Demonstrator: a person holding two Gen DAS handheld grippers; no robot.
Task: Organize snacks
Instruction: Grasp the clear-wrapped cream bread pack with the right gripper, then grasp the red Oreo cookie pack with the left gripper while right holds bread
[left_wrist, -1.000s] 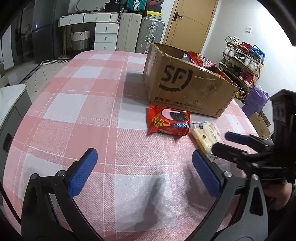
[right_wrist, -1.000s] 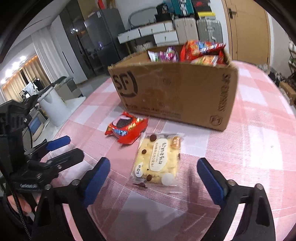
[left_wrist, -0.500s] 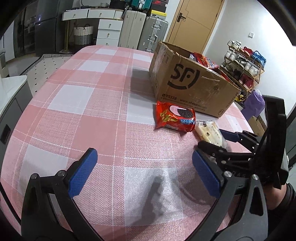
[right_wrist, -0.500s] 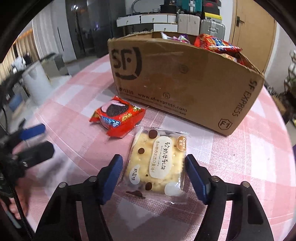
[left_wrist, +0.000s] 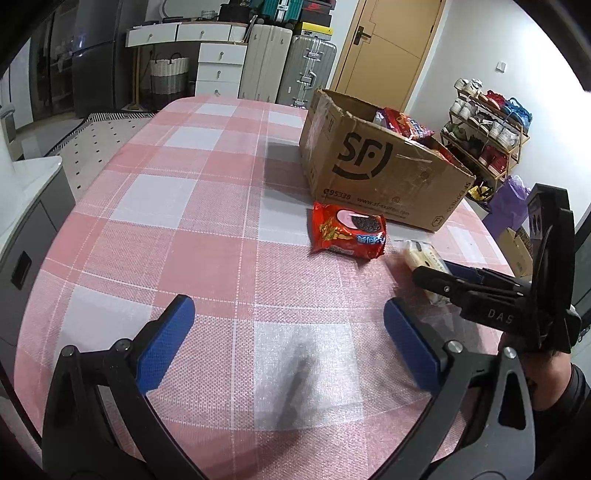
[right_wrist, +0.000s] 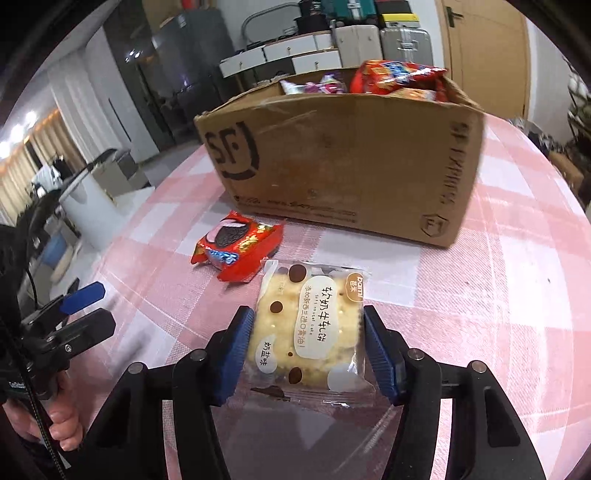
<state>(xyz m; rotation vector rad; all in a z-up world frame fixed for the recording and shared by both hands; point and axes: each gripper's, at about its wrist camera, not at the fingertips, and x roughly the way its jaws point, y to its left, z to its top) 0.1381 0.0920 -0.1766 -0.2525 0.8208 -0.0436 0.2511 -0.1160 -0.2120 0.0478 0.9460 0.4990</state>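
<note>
Left wrist view: the left tool (left_wrist: 286, 325) hangs with its blue pads spread wide and nothing between them, over the pink-and-white checked tablecloth (left_wrist: 177, 229), a coarse woven fabric. Ahead lies a glossy red Oreo pack (left_wrist: 349, 235), a crinkly pillow-shaped foil bag, just in front of the SF cardboard box (left_wrist: 380, 173), whose corrugated walls are scuffed and creased. To the right, the right tool (left_wrist: 448, 275) shows side-on over a pale snack.

Right wrist view: the right tool (right_wrist: 308, 343) has just been closing, and its ribbed blue pads now press on both long edges of the nougat cake packet (right_wrist: 308, 328), a flat, soft rectangle in clear film printed with brown dots and a white label. The packet lies on the table, near the Oreo pack (right_wrist: 238, 249) and well short of the cardboard box (right_wrist: 343, 162), which is already filled with bright bags. The left tool (right_wrist: 83, 306) shows at the left edge, open, held by a hand (right_wrist: 55, 421).

Risks, as I judge them: the film is slick and the grip sits low on the packet, so it could droop or slip out on lifting; squeezing harder might crush the soft cake. A low carry could catch the box's rim.
</note>
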